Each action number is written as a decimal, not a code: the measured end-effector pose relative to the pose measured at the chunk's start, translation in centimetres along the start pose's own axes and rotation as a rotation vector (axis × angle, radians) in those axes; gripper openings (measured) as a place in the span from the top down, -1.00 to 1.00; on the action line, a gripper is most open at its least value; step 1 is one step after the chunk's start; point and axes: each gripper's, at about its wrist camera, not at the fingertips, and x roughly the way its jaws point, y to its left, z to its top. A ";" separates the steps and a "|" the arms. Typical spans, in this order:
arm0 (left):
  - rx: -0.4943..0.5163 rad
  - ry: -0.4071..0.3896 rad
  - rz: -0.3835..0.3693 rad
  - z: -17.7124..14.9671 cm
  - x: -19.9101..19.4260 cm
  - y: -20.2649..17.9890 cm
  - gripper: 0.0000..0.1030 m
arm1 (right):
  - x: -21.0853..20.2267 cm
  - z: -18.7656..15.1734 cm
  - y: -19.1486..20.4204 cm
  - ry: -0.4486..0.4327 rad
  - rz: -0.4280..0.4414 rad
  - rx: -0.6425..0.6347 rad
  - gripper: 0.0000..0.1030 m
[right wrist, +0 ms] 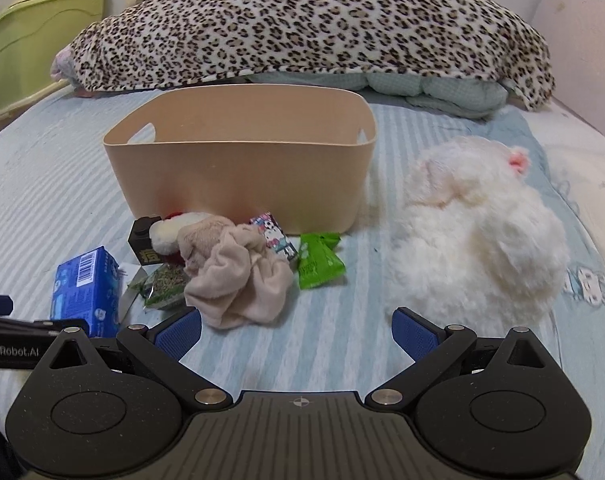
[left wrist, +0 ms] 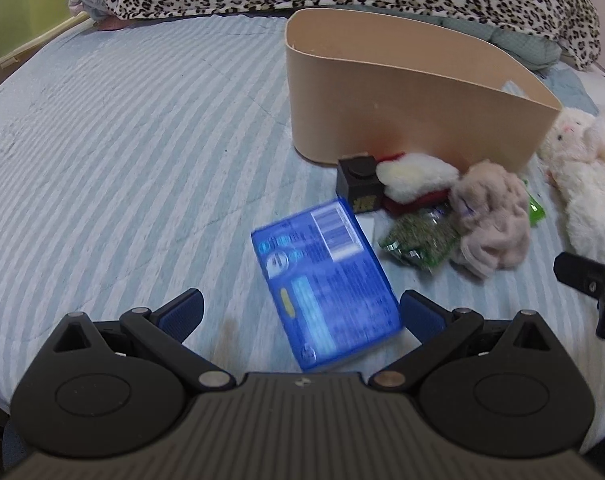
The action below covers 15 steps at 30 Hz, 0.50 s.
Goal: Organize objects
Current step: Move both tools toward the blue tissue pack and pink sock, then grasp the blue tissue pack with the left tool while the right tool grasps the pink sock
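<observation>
One beige bin (right wrist: pixel 238 176) stands on the striped bed (left wrist: pixel 122 168), and the loose things lie in a heap just in front of its near wall. Counted: one blue box (left wrist: pixel 326 284), one black box (right wrist: pixel 142 240), one small red-and-white plush (right wrist: pixel 168 232), one beige cloth (right wrist: pixel 238 276), one dark green packet (right wrist: pixel 164 284), one bright green packet (right wrist: pixel 318 264), one small printed carton (right wrist: pixel 276 236) and one big white plush (right wrist: pixel 474 236) to the right of the bin. What lies inside the bin cannot be told.

The left gripper (left wrist: pixel 302 312) is spread wide and grips nothing; the blue box lies between its two fingers, blurred, contact unclear. The right gripper (right wrist: pixel 296 330) is also wide open and empty, over bare bed between the cloth and the white plush
</observation>
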 end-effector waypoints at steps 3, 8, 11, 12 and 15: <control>0.001 -0.002 0.006 0.9 0.9 -0.2 -1.00 | 1.2 0.4 0.1 -0.005 0.034 0.009 -1.00; 0.010 0.016 0.012 1.5 2.5 -0.7 -1.00 | 3.6 1.1 0.0 -0.003 0.085 0.059 -1.00; -0.026 0.062 -0.005 1.5 3.5 -0.6 -0.97 | 5.0 1.5 0.2 0.010 0.098 0.066 -1.00; -0.043 0.081 -0.014 1.4 3.8 -0.5 -0.94 | 5.3 1.6 0.4 0.009 0.099 0.066 -1.00; -0.085 0.122 -0.046 1.0 4.4 0.0 -0.72 | 6.5 1.8 0.9 0.020 0.094 0.055 -0.89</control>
